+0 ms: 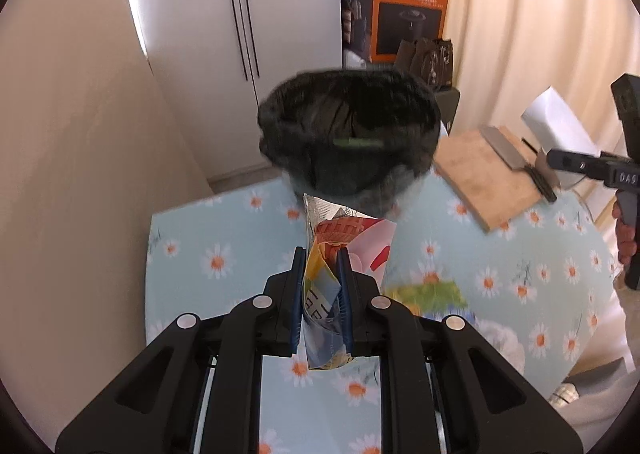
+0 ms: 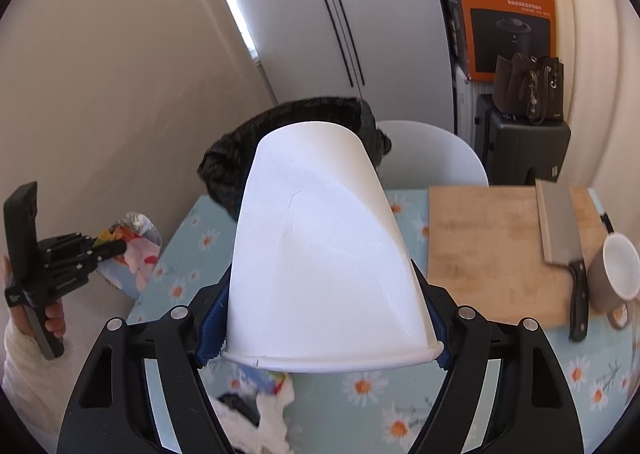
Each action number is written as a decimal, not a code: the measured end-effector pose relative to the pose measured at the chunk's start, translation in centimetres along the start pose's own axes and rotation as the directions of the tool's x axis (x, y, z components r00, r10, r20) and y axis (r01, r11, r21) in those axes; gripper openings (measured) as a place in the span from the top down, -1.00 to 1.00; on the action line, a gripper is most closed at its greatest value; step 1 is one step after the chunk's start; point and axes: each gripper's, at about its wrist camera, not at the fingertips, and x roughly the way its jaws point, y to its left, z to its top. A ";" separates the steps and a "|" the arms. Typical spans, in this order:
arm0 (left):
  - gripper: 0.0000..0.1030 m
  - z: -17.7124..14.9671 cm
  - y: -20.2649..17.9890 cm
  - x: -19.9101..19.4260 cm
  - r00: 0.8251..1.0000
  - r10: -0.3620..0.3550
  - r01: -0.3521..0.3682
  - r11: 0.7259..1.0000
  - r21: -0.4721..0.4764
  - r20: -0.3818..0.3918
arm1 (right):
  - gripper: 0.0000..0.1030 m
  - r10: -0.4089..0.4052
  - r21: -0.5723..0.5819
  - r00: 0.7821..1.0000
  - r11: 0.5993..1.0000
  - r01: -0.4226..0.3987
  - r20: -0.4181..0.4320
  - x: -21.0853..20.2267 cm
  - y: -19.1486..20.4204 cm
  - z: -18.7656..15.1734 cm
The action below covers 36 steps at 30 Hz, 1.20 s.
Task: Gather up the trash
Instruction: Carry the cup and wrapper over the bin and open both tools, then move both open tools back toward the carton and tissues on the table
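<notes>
Looking along the left wrist view: the left gripper (image 1: 321, 286) has its two blue-padded fingers (image 1: 298, 294) pinching one colourful snack wrapper (image 1: 340, 254), foil lining showing at its far end. The wrapper is held up over the tabletop (image 1: 200, 254), which wears a pale blue daisy-print cloth. Just beyond the wrapper's tip stands one bin lined with a black bag (image 1: 348, 134), mouth open; one green strip shows inside it. To the right lies one wooden cutting board (image 1: 488, 178) with one cleaver (image 1: 516, 158) resting on it. The right gripper (image 1: 592, 166) enters at the far right edge, carrying something white. One more scrap of bright packaging (image 1: 432, 294) lies on the cloth just right of the fingers, blurred. Background: one orange Philips box (image 1: 404, 10).

Right wrist view: the right gripper (image 2: 332, 314) clamps one white paper cup (image 2: 324, 254) near its rim, the cup's base pointing forward toward the bin (image 2: 232, 166); the fingers (image 2: 210, 318) press its sides from both flanks. The cup hides most of the bin. Left of frame, the left gripper (image 2: 108, 248) holds the wrapper (image 2: 132, 254) near the tabletop's edge. Right side: one board (image 2: 480, 246), one cleaver (image 2: 560, 226), one brown mug (image 2: 616, 274) with white interior beside the cleaver's handle. One white crumpled item (image 2: 272, 414) lies on the cloth below the cup, unclear what.
</notes>
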 end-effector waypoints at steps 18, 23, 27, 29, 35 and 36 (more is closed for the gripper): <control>0.69 10.9 0.3 3.8 0.992 -0.073 0.066 0.995 0.077 0.104 | -0.42 0.048 -0.079 0.997 0.996 -0.044 0.060 6.2 2.1 9.3; 0.69 13.1 0.4 5.6 0.987 -0.097 0.087 0.993 0.084 0.127 | -0.42 0.071 -0.105 0.996 0.992 -0.064 0.061 7.9 3.3 11.1; 0.17 13.7 0.3 6.5 0.975 -0.122 0.104 0.989 0.105 0.185 | -0.43 0.076 -0.130 0.996 0.989 -0.068 0.057 9.8 3.8 12.4; -0.36 13.5 0.4 6.6 0.968 -0.126 0.106 0.989 0.102 0.216 | -0.65 0.081 -0.148 0.995 0.986 -0.073 0.051 10.6 4.0 12.8; -0.78 11.9 1.0 7.4 0.972 -0.099 0.083 0.993 0.083 0.213 | -0.75 0.036 -0.151 0.998 0.988 -0.029 0.046 12.0 3.9 12.5; -0.81 11.8 1.0 7.6 0.974 -0.097 0.083 0.994 0.076 0.204 | -0.75 0.036 -0.144 0.998 0.989 -0.030 0.044 12.0 3.7 12.3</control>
